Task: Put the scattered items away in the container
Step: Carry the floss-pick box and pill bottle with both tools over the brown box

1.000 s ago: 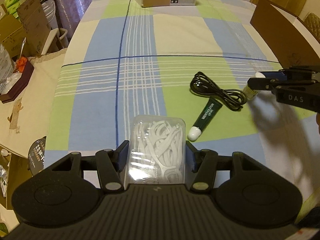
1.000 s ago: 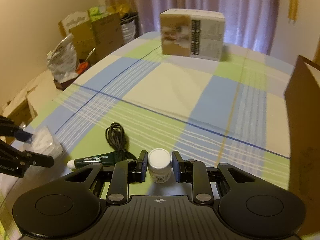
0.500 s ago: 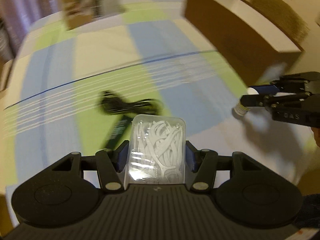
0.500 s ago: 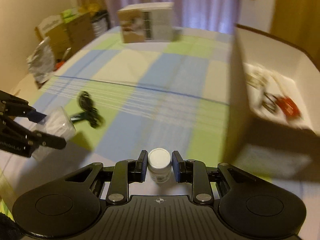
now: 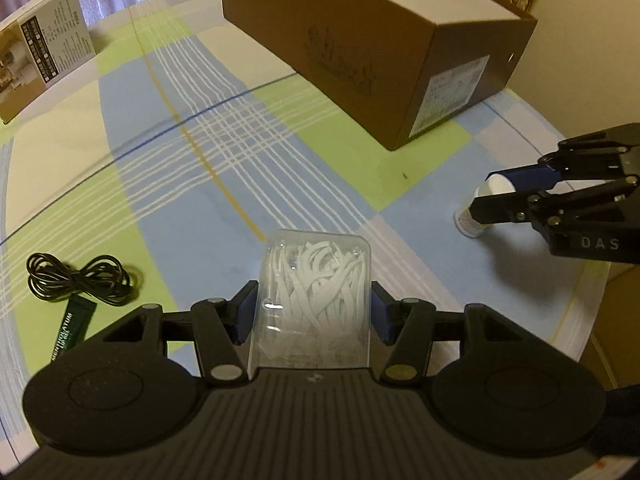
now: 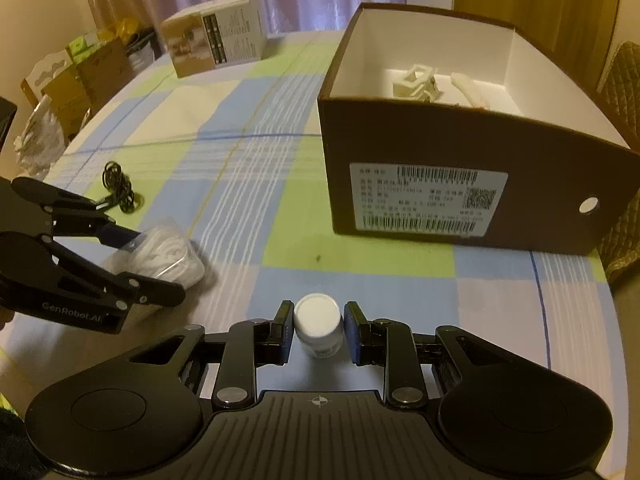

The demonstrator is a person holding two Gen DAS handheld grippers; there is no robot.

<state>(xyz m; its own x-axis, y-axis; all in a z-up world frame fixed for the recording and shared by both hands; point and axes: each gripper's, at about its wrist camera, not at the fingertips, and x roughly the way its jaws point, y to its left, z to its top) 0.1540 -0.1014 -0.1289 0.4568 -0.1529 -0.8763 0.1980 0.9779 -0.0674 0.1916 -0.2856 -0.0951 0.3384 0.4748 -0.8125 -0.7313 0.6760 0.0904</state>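
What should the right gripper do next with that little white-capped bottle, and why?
Probably lift it and carry it forward over the brown box. The right gripper has the small bottle between its pads, low by the tablecloth and short of the box's near wall. The box is open on top with room inside, so it must clear that wall first.

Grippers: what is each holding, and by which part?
Left gripper clamps the clear floss-pick box by its sides; right gripper grips the white bottle near its cap.
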